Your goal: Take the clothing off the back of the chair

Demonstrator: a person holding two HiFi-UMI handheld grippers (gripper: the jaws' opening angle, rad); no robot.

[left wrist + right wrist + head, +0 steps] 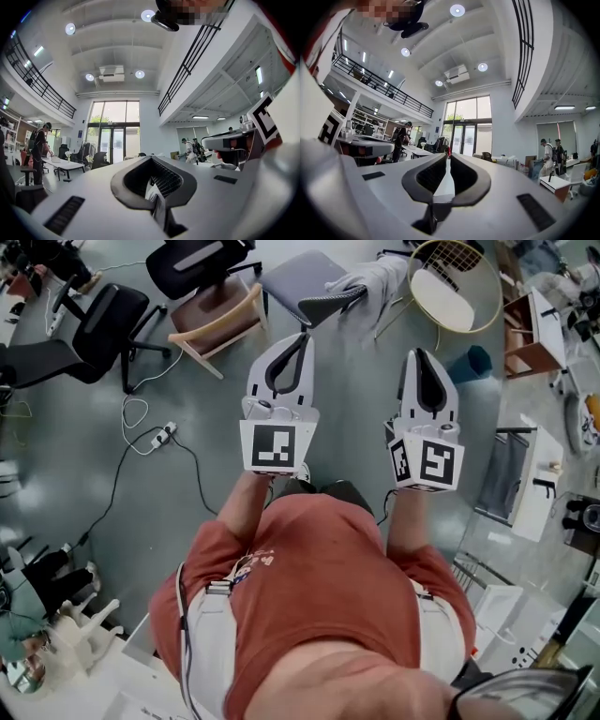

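Note:
A light grey garment (373, 277) hangs over the dark backrest of a grey-seated chair (302, 279) at the top of the head view. Both grippers are held level in front of the person, short of that chair and apart from it. My left gripper (303, 338) points toward the chair's seat, jaws together with nothing between them. My right gripper (418, 354) is shut and empty, its tips below the garment. In the left gripper view my left gripper (151, 159) faces a bright hall. In the right gripper view my right gripper (448, 157) faces the same hall. Neither gripper view shows the chair.
A wooden chair (220, 322) stands left of the grey one, with black office chairs (103, 324) beyond it. A round gold wire frame (456, 284) and a blue bin (469, 363) sit at the upper right. A power strip with cables (161, 436) lies on the floor at left. White shelving (527, 486) stands at right.

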